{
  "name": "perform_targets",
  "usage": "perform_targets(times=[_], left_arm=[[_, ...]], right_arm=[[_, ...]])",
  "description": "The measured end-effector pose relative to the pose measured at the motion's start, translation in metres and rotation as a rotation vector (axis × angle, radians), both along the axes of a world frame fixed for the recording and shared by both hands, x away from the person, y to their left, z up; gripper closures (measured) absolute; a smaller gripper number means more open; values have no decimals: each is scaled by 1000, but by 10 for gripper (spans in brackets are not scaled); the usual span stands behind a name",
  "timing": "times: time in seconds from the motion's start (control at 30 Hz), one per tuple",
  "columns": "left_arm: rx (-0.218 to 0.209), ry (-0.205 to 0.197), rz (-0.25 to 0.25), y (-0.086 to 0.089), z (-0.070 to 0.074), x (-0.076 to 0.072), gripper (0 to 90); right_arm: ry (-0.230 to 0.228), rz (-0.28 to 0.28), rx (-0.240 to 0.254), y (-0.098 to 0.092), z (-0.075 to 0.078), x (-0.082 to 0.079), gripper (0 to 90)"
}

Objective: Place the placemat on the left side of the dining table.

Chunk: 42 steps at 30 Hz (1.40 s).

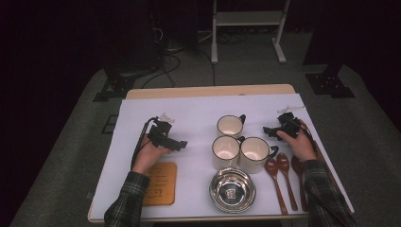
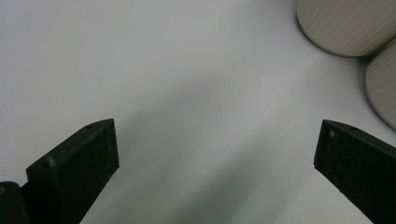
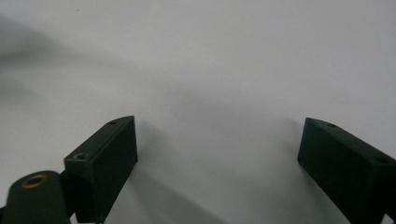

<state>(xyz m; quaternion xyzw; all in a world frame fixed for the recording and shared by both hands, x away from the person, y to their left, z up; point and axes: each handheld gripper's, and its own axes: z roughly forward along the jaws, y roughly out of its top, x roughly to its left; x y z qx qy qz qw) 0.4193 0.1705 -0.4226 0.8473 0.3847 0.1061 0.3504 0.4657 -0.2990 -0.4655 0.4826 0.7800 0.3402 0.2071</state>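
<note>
Left tool point(image 1: 178, 144) rests on the white bench point(image 1: 189, 111), jaws wide apart and empty; right tool point(image 1: 270, 131) likewise. Between them stand 3 cream enamel mugs point(image 1: 229, 126), nearest the tools: rigid, light, slippery-sided, probably best gripped by rim or handle.

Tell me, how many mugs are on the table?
3: one mug farthest back, one in front of it, one beside that, all behind the steel bowl.

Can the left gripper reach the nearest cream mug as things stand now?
Probably yes. The left gripper is open, and only bare white table cover lies between it and the cream mug.
</note>
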Motion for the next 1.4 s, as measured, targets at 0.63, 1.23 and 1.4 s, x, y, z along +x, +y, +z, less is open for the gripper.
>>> perform_targets(times=[0.63,1.23,1.4], left_arm=[[-9,22,-22,-3,4,-17,0],[4,35,-84,-23,5,-35,0],[-7,46,-77,-24,10,-39,0]], right_arm=[[0,0,0,0,0,0,104],[-3,0,-2,0,0,0,105],[-5,-2,-4,0,0,-1,105]])
